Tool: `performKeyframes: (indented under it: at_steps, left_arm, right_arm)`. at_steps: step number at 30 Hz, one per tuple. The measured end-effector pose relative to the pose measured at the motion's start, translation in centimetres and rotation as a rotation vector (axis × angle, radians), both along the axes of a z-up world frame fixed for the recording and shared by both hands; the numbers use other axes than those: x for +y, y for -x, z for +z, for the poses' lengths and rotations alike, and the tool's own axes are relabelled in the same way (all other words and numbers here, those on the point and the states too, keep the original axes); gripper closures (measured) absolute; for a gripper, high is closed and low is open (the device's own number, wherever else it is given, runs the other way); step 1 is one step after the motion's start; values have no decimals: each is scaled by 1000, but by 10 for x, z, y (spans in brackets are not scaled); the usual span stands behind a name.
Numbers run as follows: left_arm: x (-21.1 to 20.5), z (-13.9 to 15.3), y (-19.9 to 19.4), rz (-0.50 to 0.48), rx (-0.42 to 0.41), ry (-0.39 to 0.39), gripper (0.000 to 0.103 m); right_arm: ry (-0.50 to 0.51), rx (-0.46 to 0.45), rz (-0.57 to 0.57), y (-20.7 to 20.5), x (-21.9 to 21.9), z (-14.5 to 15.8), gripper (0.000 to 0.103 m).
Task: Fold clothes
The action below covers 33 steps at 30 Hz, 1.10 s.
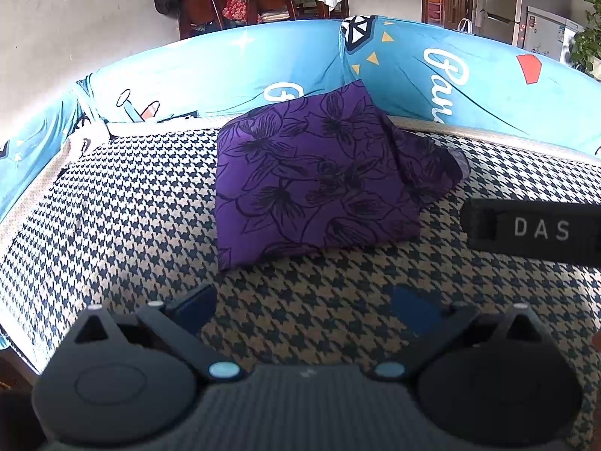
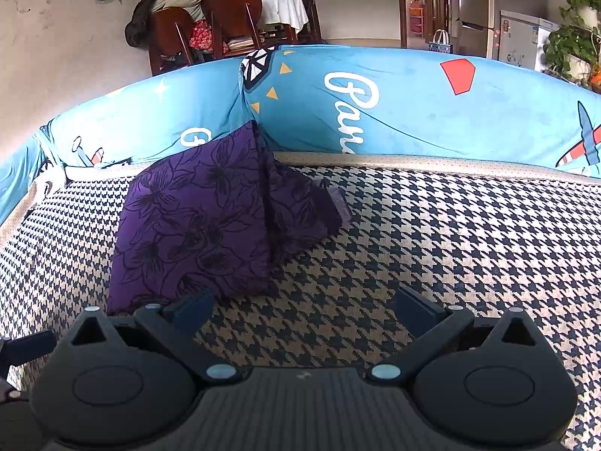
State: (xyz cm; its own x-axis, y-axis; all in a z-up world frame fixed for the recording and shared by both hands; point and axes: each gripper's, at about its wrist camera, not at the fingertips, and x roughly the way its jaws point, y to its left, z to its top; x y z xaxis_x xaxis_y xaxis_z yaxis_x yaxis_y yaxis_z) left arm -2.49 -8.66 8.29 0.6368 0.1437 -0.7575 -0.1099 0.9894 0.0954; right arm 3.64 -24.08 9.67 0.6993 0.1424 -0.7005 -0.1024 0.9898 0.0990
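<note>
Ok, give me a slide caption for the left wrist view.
Open left gripper hovers before a folded purple floral garment on the houndstooth sofa seat.

Left hand-held gripper (image 1: pixel 304 306) spread wide, fingers (image 1: pixel 195 306) apart and gripping nothing. Right hand-held gripper (image 2: pixel 304 306) likewise parted and bare, seen also at the left view's right edge.

Our left gripper (image 1: pixel 303 302) and right gripper (image 2: pixel 305 306) look alike: matte black ribbed bodies with two round black housings, angled linkage arms pinned by pale blue-grey screws, and dark blue finger pads (image 2: pixel 417 306). In the left wrist view, the right gripper's black side shows white letters "DAS".
</note>
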Motion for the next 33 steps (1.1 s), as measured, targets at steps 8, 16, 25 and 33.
performKeyframes:
  at_steps: [8, 16, 25, 33]
  left_arm:
    - [2, -1, -1, 6, 3, 1, 0]
    - [1, -1, 0, 5, 5, 2, 0]
    - [-1, -1, 0, 6, 8, 4, 0]
    - [-1, 0, 1, 8, 8, 7, 0]
  right_arm:
    - [2, 6, 6, -3, 4, -2, 0]
    - [-3, 10, 4, -4, 5, -4, 0]
    - [-1, 9, 7, -4, 6, -4, 0]
    - [-1, 9, 10, -4, 6, -4, 0]
